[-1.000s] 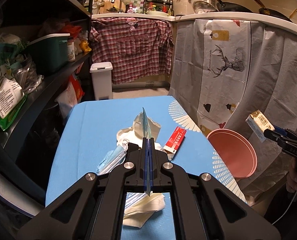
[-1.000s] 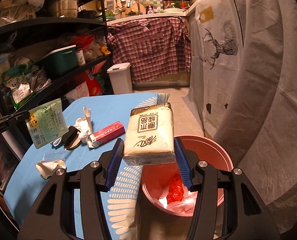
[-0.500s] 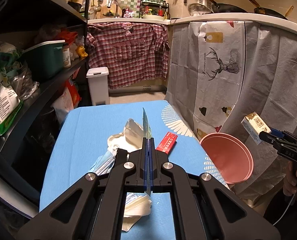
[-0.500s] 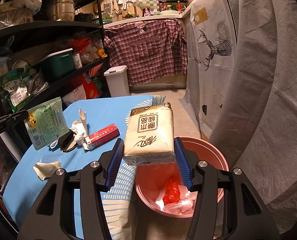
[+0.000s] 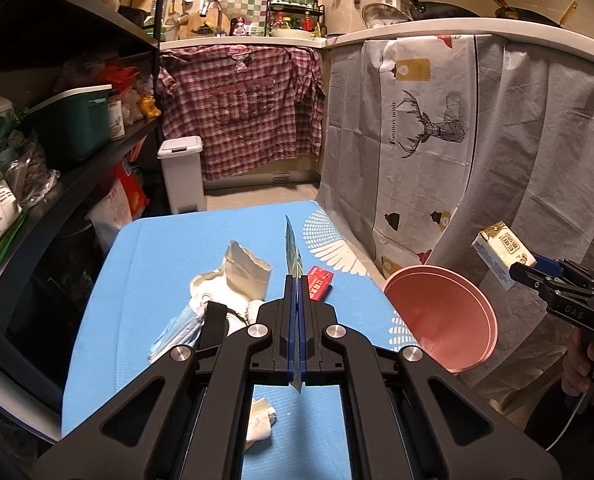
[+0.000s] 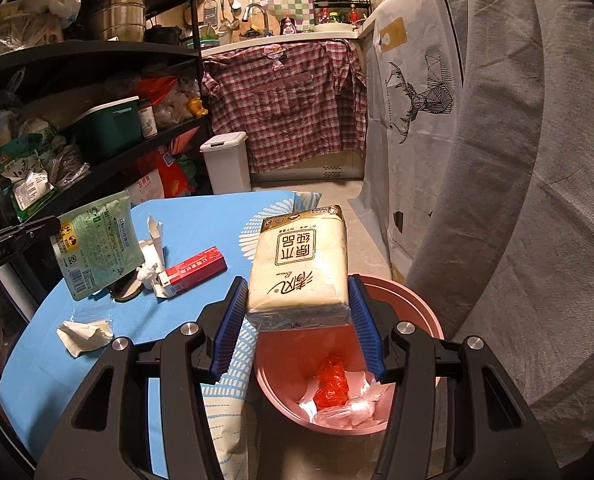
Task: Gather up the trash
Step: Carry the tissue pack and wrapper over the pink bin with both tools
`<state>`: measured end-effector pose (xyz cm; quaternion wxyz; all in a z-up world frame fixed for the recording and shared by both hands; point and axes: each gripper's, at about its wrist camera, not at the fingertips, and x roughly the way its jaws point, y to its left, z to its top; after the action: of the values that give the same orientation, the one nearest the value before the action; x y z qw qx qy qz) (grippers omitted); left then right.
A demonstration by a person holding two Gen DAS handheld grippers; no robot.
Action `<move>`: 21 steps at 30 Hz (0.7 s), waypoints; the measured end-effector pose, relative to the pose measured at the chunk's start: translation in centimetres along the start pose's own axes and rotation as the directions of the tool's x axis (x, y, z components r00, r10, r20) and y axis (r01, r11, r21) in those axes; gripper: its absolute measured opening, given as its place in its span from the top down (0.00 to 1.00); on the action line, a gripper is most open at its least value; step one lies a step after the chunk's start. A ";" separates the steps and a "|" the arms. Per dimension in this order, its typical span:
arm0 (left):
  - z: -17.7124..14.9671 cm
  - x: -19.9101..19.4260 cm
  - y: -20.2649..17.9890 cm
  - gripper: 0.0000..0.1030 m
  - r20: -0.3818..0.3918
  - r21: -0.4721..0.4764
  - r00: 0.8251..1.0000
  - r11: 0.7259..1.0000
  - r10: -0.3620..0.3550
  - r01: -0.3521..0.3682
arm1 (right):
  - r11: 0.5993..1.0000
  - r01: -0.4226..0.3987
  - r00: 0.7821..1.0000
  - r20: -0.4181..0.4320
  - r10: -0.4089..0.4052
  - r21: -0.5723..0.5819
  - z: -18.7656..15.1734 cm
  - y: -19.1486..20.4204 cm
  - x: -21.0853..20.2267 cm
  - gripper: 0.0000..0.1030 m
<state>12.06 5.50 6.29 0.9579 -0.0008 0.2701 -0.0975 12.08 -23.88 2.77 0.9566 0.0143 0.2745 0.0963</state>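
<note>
Green packet [image 6: 97, 246] seen edge-on in left view, print unreadable | left gripper [image 5: 296, 300] pressed together on packet, angled downward over table [image 5: 157, 248] | right gripper [image 6: 297, 312] pinching tissue pack [image 6: 301, 264] above pink bin [image 6: 425, 312].

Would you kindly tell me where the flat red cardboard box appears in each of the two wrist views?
Left wrist: the flat red cardboard box lies on the blue tablecloth, centre frame, just right of the shut left tool's tips.
Right wrist: the box lies left of centre, beyond the right tool's left pad.
Shared landmark: the round pink plastic bin.
</note>
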 end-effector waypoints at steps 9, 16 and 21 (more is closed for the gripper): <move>0.1 0.4 -0.6 0.99 -0.002 0.004 1.000 1.000 -0.011 0.011 | 1.000 0.003 1.000 0.001 -0.003 0.002 0.0 -0.2 0.0 0.50; 0.2 1.0 -1.4 0.99 -0.003 0.008 1.000 1.000 -0.026 0.026 | 1.000 0.015 1.000 -0.004 -0.015 0.008 -0.1 -0.5 0.4 0.50; 0.2 1.3 -1.9 0.99 -0.008 0.015 0.999 0.999 -0.038 0.038 | 0.999 0.029 0.999 -0.016 -0.029 0.016 -0.1 -1.1 1.1 0.50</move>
<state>12.88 3.38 5.94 0.9549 0.0019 0.2728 -0.1177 13.12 -24.80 2.06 0.9556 0.0175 0.2831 0.0801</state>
